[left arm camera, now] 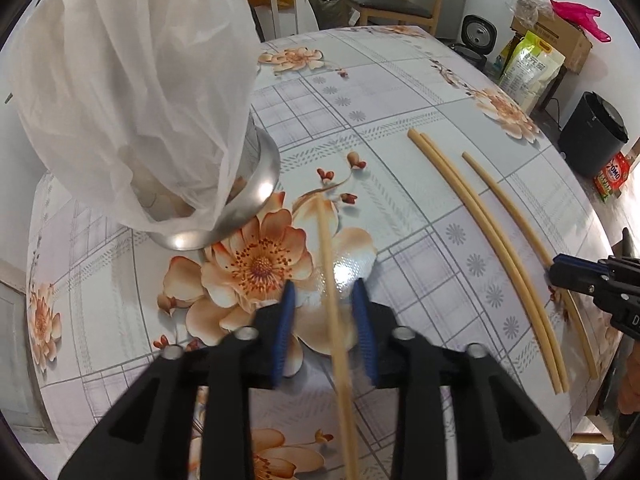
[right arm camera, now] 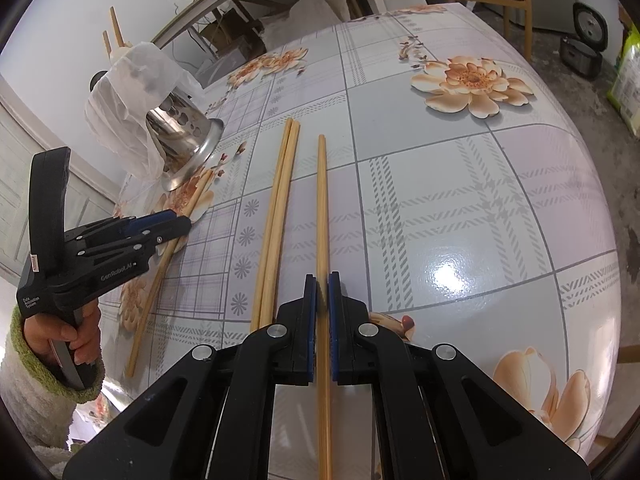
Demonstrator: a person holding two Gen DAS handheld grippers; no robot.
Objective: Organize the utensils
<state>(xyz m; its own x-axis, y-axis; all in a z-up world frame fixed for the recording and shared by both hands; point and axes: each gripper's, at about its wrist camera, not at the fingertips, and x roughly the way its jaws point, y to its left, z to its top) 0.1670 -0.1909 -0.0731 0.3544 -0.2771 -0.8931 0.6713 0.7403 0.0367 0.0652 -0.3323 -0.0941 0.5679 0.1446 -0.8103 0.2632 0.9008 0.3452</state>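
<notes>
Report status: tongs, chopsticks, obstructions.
Right tongs shut on single chopstick. Left tongs open astride another chopstick. Pair on table. Bag-draped holder unobstructed.

Table: covered by a glossy floral, checked cloth [right arm camera: 460, 208]; a bright glare is seen on it.
Walls: white, plain.
Floor: grey, seen at right [right arm camera: 568, 80].
Chair: wooden frame, dark seat [left arm camera: 390, 6], placed beyond the table's far edge.
Clutter by wall: cardboard box [left arm camera: 560, 38], pink bag [left arm camera: 580, 16], black bin [left arm camera: 592, 132], rice cooker [right arm camera: 584, 46].
</notes>
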